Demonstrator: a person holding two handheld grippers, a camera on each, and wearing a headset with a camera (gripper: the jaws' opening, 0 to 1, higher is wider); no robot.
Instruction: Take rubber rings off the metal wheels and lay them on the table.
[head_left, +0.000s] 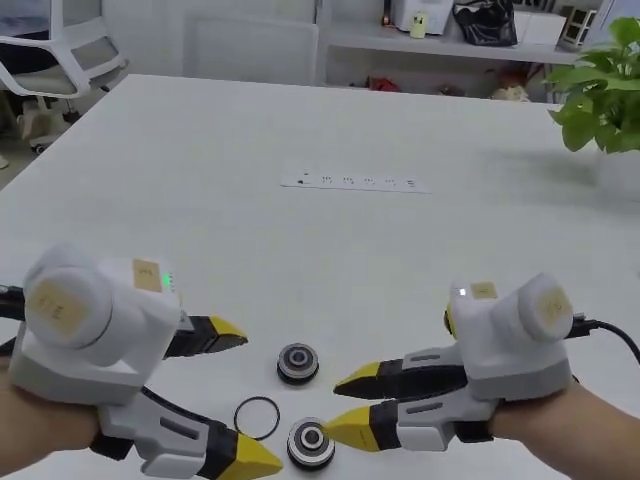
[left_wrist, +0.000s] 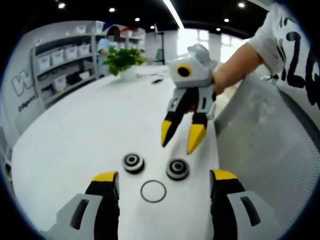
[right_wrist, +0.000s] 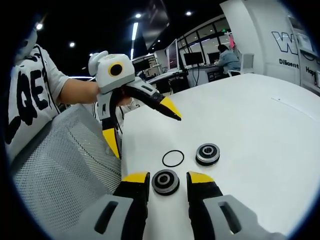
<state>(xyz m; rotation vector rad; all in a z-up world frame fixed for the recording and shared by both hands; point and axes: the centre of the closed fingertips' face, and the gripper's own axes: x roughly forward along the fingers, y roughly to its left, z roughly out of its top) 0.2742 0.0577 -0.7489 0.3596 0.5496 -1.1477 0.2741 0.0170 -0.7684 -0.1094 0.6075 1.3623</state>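
Left tongs (head_left: 248, 394) spread wide; your right tongs (head_left: 340, 402) spread just beside near wheel (head_left: 311, 440). Ring (head_left: 257, 416) lies loose on counter (head_left: 350, 270).

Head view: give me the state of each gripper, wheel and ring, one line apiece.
left gripper: open, jaws wide apart, holding nothing.
right gripper: open, tips close to the near wheel, not gripping it.
near wheel: lying flat on the table, free.
far wheel: lying flat, untouched.
rubber ring: off a wheel, loose on the table.
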